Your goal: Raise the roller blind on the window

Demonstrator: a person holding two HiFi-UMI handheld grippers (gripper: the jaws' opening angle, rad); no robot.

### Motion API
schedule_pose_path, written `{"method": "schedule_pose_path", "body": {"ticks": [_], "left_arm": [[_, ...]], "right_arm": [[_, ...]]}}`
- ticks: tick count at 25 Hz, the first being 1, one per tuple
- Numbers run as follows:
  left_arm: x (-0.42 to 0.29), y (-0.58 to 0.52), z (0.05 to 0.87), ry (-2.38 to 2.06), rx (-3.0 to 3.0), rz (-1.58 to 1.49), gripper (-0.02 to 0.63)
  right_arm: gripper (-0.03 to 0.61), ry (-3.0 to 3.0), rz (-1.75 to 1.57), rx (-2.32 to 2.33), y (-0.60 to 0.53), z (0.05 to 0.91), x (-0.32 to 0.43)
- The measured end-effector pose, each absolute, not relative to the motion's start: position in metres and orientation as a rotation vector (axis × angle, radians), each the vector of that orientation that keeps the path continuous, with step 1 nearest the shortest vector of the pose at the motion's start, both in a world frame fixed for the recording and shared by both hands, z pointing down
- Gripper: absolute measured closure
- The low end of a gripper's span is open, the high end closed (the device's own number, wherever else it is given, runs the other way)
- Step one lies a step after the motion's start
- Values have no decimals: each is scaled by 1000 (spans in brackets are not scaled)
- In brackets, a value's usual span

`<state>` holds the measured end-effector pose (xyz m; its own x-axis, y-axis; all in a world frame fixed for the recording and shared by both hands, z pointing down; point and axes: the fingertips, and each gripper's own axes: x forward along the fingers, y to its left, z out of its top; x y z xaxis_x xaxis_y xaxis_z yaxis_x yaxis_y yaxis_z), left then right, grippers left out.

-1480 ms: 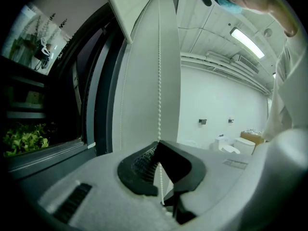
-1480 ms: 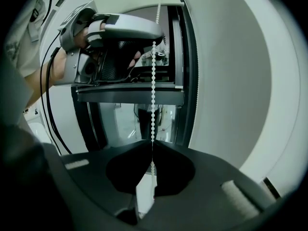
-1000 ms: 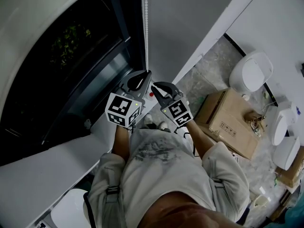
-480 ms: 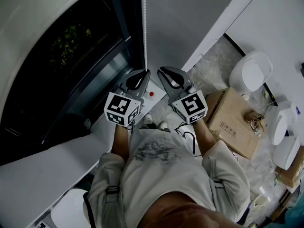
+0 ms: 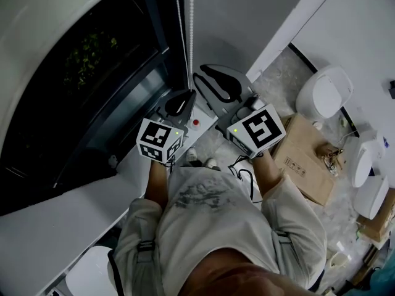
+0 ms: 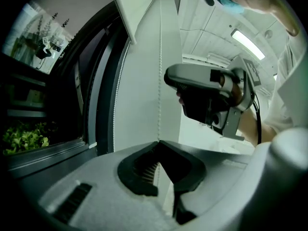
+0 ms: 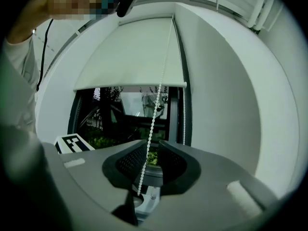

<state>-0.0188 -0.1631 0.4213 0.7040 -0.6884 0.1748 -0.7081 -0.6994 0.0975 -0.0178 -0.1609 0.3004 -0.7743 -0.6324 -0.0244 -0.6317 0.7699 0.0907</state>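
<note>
The white roller blind [image 7: 134, 57] hangs partly lowered over the dark window [image 7: 137, 114]. Its bead chain [image 5: 190, 29] drops beside the window frame. In the left gripper view the chain [image 6: 160, 81] runs straight down into my left gripper [image 6: 158, 143], whose jaws are shut on it. In the head view the left gripper [image 5: 187, 95] sits low by the sill. My right gripper [image 5: 201, 74] is higher up and closer to the camera. Its jaws stand slightly apart, with the chain [image 7: 153, 114] passing loosely between them. The right gripper [image 7: 153, 146] points at the blind.
A white wall [image 5: 247, 17] flanks the window on the right. The sill [image 5: 203, 125] carries a small red button [image 5: 196, 123]. On the floor lie a cardboard box [image 5: 305, 162] and several white rounded fixtures [image 5: 325, 93]. The person's torso fills the lower head view.
The right gripper has risen along the chain, from level with the left gripper to well above it. The left gripper has kept still on the chain.
</note>
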Motion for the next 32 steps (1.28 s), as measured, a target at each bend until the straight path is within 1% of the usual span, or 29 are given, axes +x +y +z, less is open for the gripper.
{"method": "schedule_pose_path", "body": {"ticks": [4,11,14,15,16,18,25,32], "left_arm": [[-18,-163,421,-1132,2756,187,603],[-15,-161,422,-1111,2763,184,603],[-13,-160,421,-1102,2767,178,601],[-12,-160,421,-1099,2769,176,603],[-12,-160,421,-1097,2770,174,603],[-11,-160,421,-1093,2771,172,603],[-9,-161,426,-1086,2766,172,603],[-12,-161,451,-1090,2721,225,601]], "right_arm": [[476,-2967,-189,1032,-163,278,-23],[476,-2982,-236,1008,-168,256,-34],[501,-2993,-245,1037,-171,247,-31],[516,-2996,-248,1048,-171,244,-30],[544,-2995,-251,1053,-172,242,-29],[564,-2989,-258,1050,-172,242,-28],[568,-2987,-273,1087,-171,247,-26],[568,-2954,-234,1079,-173,272,-26]]}}
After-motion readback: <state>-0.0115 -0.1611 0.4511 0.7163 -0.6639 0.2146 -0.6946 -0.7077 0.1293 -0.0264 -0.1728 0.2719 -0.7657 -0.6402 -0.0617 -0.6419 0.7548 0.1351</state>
